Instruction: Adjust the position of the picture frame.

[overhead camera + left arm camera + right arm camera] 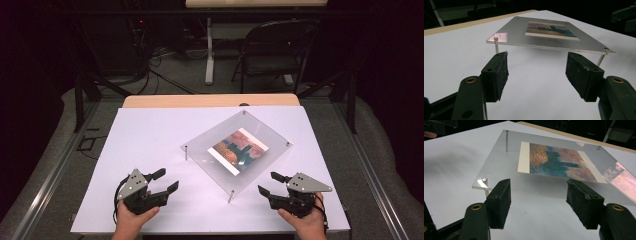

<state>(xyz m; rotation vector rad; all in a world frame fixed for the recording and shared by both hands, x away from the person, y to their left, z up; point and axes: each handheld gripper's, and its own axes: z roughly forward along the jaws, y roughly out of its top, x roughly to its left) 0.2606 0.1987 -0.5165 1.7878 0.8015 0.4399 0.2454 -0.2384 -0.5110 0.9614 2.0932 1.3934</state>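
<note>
Both grippers are held with jaws apart, empty: left gripper (165, 180) and right gripper (269, 183) flank the raised acrylic frame (200, 150); neither touches it.

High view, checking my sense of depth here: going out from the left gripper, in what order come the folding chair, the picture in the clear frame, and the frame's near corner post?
1. Near corner post, just right of the left gripper.
2. Picture, mid-table inside the clear frame.
3. Folding chair, on the floor beyond the table's far edge.
</note>
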